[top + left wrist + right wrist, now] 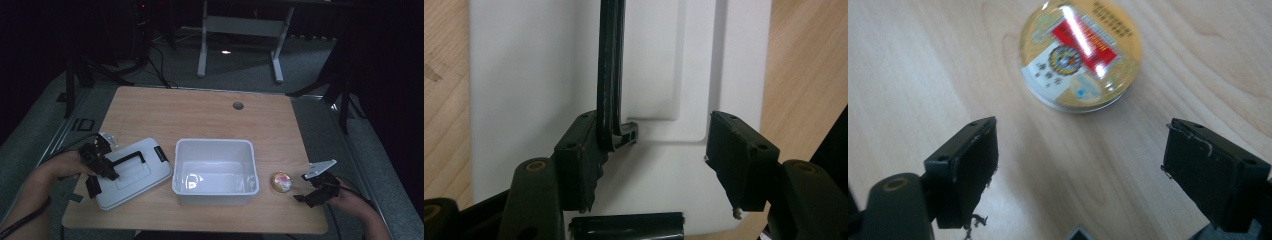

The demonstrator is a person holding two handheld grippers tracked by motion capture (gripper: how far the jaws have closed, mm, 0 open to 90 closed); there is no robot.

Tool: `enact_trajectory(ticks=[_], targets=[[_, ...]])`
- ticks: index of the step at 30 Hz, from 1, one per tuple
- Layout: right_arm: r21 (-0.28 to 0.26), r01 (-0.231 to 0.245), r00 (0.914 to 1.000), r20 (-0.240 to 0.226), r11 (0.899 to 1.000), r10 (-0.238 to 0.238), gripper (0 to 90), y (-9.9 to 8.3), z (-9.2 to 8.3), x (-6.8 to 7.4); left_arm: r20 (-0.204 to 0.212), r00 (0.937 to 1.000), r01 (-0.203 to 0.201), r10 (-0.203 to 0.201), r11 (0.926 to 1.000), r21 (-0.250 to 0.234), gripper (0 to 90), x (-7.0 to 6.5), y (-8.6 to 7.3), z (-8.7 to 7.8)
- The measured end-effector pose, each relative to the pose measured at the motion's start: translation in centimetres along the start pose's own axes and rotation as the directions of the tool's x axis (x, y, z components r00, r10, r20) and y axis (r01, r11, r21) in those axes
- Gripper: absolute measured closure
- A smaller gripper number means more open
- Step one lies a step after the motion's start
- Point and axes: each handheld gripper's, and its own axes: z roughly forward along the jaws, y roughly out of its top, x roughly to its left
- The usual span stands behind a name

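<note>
A white open bin (pixel 215 145) stands mid-table. To its left lies its grey-white lid (pixel 135 180) with a black handle (pixel 131 157). My left gripper (pixel 106 171) hovers over the lid's left part. In the left gripper view it (pixel 659 160) is open above the lid (pixel 524 90), and the handle's (pixel 610 75) end sits against the inner side of the left jaw. A round gold tin (pixel 281 182) with a red label lies right of the bin. My right gripper (pixel 302 188) stands open just right of it. The tin (pixel 1080 55) lies ahead of that gripper's (pixel 1080 170) jaws, apart from them.
A cable hole (pixel 238 105) sits near the table's far edge. The lid has a black latch (pixel 161 154) on its bin side. Bare wood stretches behind the bin. Metal frame legs (pixel 202 47) stand on the floor beyond the table.
</note>
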Motion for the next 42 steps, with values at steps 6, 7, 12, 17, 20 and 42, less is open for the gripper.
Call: enact_trajectory(ticks=[6, 7, 12, 17, 20, 42], targets=[[0.176, 0.127, 0.9914, 0.006, 0.976, -0.131, 15.0, 1.5, 0.0, 0.5, 0.01, 0.9999, -0.002, 0.002, 1.0, -0.002, 40.8, -0.2, -0.1, -0.1], [0.205, 0.146, 0.9888, -0.001, 0.968, -0.149, 15.5, 1.7, 0.0, 0.5, 0.011, 0.9999, -0.001, 0.001, 1.0, -0.001, 40.7, -0.2, -0.1, -0.1], [0.315, 0.232, 0.9715, -0.029, 0.92, -0.235, 17.6, 3.2, -0.5, 0.6, 0.007, 0.9999, -0.008, 0.008, 0.9999, 0.009, 40.6, -0.3, -0.1, -0.1], [0.41, 0.282, 0.9577, -0.068, 0.868, -0.279, 17.6, 4.5, -1.0, 0.8, 0.003, 1.0, -0.006, 0.006, 0.9998, 0.018, 40.1, -0.4, 0.0, -0.3], [0.448, 0.299, 0.9511, -0.068, 0.843, -0.301, 17.6, 5.0, -1.1, 1.1, 0.001, 1.0, -0.006, 0.006, 0.9998, 0.021, 40.1, -0.4, 0.0, -0.3], [0.393, 0.418, 0.9027, -0.081, 0.819, -0.423, 11.1, 8.3, 2.5, 1.6, 0.009, 0.9998, -0.016, 0.016, 0.999, 0.043, 40.1, -0.5, 0.3, -0.1]])
